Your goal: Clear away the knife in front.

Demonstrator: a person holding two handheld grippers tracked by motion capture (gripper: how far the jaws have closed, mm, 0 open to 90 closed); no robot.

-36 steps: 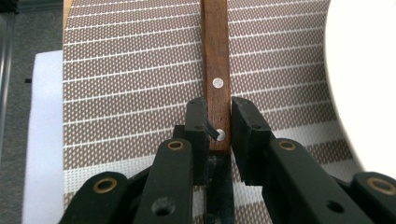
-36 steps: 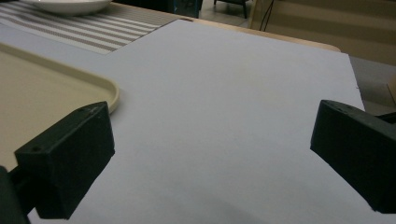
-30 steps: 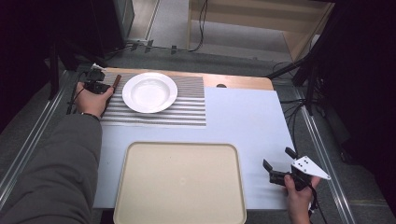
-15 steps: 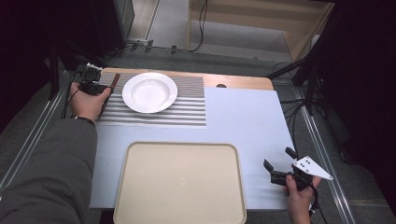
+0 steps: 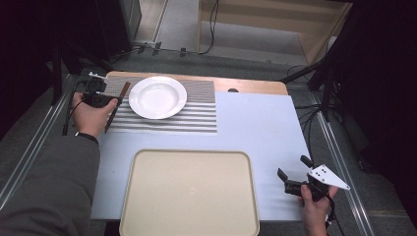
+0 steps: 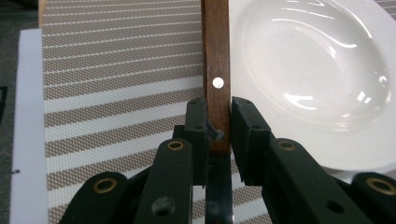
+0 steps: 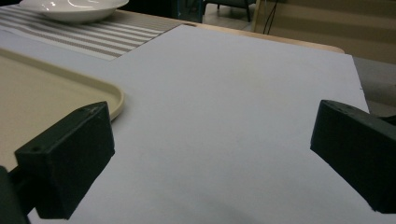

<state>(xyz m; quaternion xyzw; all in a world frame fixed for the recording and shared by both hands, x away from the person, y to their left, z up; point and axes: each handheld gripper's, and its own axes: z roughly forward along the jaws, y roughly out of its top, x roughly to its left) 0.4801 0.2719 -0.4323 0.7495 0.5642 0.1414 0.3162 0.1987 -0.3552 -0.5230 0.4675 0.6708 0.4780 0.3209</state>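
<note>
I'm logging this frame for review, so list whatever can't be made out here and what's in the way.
- Wooden-handled utensil: left gripper view, its working end lies behind the left gripper; high view, too small to tell knife from fork.
- White plate: left gripper view, the frame edge cuts its right side off.
- Tray: right gripper view, the near jaw of the right gripper and the frame edge hide most of it.

Table point(image 5: 255, 128): pale blue-white top, wooden edge at 12 o'clock. Striped placemat point(image 5: 196, 120) lies at 11 o'clock. Beige tray point(image 5: 189, 191) lies at 6 o'clock, just clear of the placemat. Bare surface from 1 to 4 o'clock.
</note>
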